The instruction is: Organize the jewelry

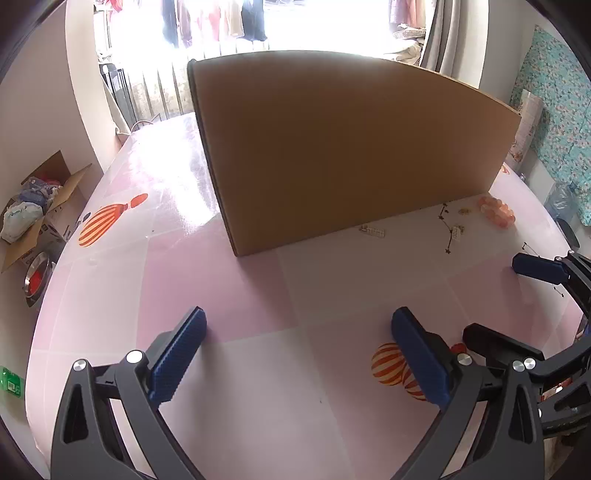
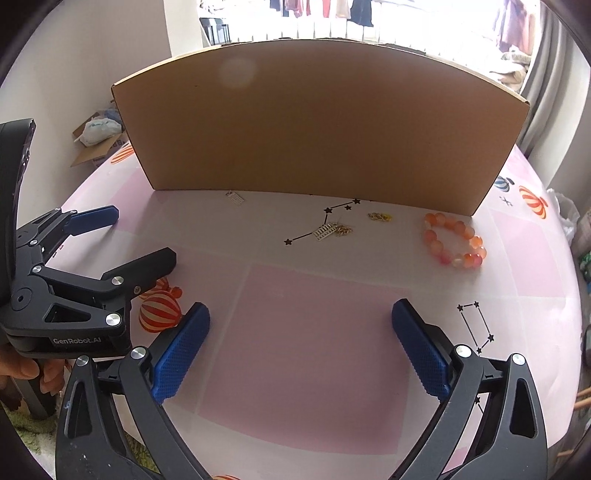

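left gripper (image 1: 297, 354): spread wide, holding nothing
right gripper (image 2: 301, 350): spread wide, holding nothing
jewelry: bracelet (image 2: 454, 240), chains (image 2: 378, 216) and clips (image 2: 325, 232) loose on the table (image 2: 303, 354), near the box (image 2: 314, 122)
risk: thin chains may slip flat pads; beads may roll
obstacle: box wall crowds the pieces; left gripper close beside the right

Blown-out daylight from the window (image 1: 314, 22) behind backlights the scene; fisheye edges bend darkly.
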`<action>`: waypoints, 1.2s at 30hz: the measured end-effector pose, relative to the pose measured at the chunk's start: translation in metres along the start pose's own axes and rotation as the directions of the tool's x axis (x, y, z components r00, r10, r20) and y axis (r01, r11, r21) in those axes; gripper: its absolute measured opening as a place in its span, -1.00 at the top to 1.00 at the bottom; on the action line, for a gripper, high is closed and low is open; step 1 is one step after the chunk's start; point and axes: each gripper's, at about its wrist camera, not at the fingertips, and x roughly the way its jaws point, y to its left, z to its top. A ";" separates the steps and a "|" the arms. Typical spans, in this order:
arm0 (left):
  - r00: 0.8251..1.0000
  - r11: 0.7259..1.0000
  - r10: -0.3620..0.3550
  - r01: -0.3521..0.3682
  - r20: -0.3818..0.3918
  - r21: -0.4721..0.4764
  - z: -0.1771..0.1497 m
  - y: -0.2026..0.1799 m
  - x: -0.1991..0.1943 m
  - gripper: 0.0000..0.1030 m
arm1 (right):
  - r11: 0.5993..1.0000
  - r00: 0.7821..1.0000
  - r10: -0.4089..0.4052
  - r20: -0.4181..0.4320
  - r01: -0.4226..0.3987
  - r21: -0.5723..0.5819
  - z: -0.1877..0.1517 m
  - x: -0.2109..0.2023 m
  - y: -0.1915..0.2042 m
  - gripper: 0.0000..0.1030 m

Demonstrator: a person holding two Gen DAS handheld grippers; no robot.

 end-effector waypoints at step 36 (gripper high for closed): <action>1.000 1.000 -0.007 0.007 -0.006 0.031 0.003 -0.010 -0.013 -0.92 | 1.000 1.000 0.001 0.027 -0.002 0.027 -0.003 -0.015 0.002 -0.84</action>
